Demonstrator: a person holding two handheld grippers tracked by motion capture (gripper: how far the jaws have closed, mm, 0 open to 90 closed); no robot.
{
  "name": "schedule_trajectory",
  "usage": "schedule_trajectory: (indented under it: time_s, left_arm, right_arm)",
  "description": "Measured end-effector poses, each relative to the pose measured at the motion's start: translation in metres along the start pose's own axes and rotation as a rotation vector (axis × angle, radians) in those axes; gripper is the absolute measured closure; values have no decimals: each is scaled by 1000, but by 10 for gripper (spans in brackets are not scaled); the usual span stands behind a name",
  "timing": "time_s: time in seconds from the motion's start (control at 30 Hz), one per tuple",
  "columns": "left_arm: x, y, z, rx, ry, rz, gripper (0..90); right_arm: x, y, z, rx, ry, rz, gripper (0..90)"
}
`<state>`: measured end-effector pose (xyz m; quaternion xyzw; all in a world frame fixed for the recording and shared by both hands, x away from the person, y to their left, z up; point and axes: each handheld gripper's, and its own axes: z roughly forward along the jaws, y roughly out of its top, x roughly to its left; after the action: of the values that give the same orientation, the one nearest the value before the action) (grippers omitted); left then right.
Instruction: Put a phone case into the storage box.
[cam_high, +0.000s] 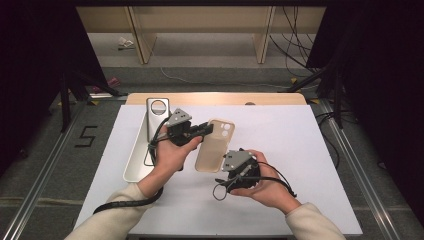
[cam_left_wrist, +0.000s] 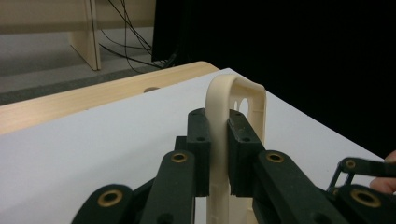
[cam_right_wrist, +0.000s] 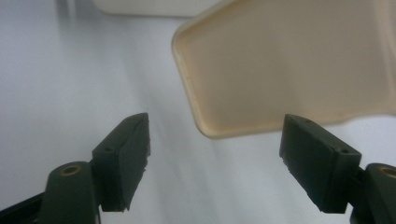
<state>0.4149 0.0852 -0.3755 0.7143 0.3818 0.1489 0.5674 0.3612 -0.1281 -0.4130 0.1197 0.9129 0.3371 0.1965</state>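
near the counter's front edge, the right hand-held gripper (cam_high: 248, 169) sits with jaws spread apart (nothing between them), the cream phone case (cam_high: 215, 145) just beyond their tips. past it, toward the middle of the white counter (cam_high: 300, 150), the left hand-held gripper (cam_high: 206, 129) is clamped on the case's side wall. a silver tray (cam_high: 137, 155) lies along the left edge, farther back.

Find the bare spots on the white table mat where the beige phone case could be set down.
Free: the mat's right part and far strip. Crowded: the long white tray with its phone, left gripper clamping the beige phone case, open right gripper.
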Motion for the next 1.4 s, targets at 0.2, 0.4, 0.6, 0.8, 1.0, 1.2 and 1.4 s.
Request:
schedule_trajectory:
  time_s: [0.2,0.4,0.6,0.8,1.0,1.2,1.4]
  left_arm:
    - [6,-2,-15,-55,15,11,811]
    - [8,-5,-25,-89,9,20,811]
    - [10,-3,-32,-110,8,22,811]
    - [10,-2,-39,-119,10,49,811]
    - [12,0,-44,-131,13,60,811]
    - [13,2,-49,-138,16,63,812]
    - [16,7,-55,-153,25,77,812]
  right_arm:
    - [-6,-9,-6,-67,-28,68,180]
    - [-11,-16,-8,-85,-45,140,173]
    - [-14,-21,-10,-100,-58,181,168]
    - [-18,-27,-15,-120,-70,225,167]
    - [-21,-32,-19,-128,-91,250,167]
    - [-23,-36,-21,-134,-98,279,167]
    - [-25,-41,-25,-143,-107,307,167]
